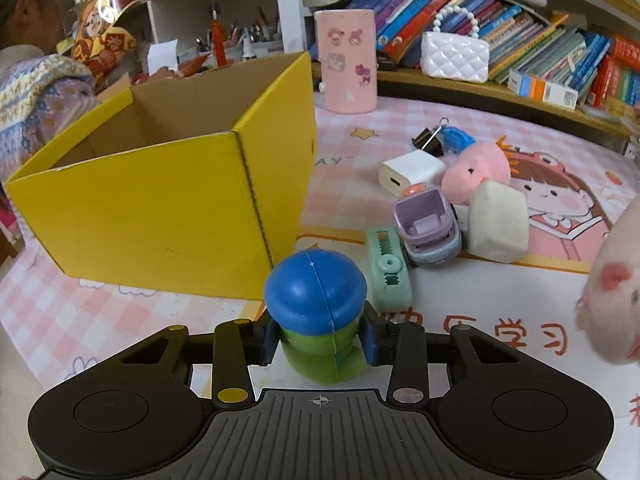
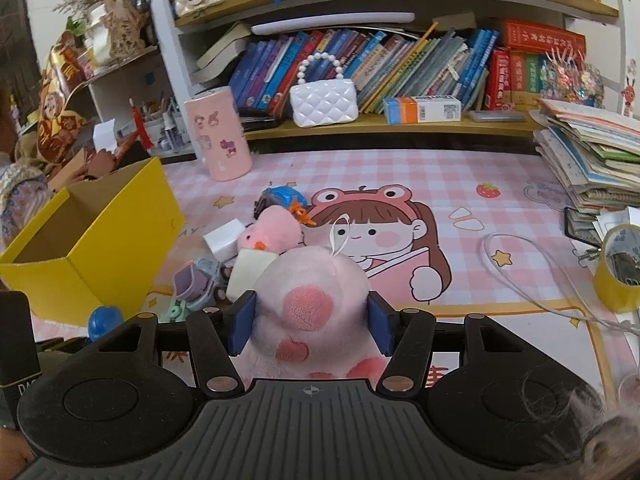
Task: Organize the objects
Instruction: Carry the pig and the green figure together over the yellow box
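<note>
between the blue pads of the left gripper sits a toy figure with a blue cap and green body; both pads press its green body, so the jaws are closed on it. the figure stands upright, its base hidden behind the gripper body, so contact with the mat cannot be confirmed.

between the blue pads of the right gripper sits a pale pink plush with darker pink spots, gripped on both sides. a white loop rises from its top. the same plush shows at the right edge of the left wrist view.

just beyond the figure lies a mint green toothed item, flat on the mat and touching a lilac and grey toy truck. a cream foam block leans beside the truck, with a small pink plush behind it and a white charger to that plush's left. black binder clips and a blue item lie further back.

to the left stands an open yellow cardboard box, near the figure; what shows of its interior holds nothing. all rest on a pink checked desk mat. a pink cylinder with stickers stands at the back, by a shelf holding a white quilted purse and books. a roll of yellow tape and a white cable lie at the right.
</note>
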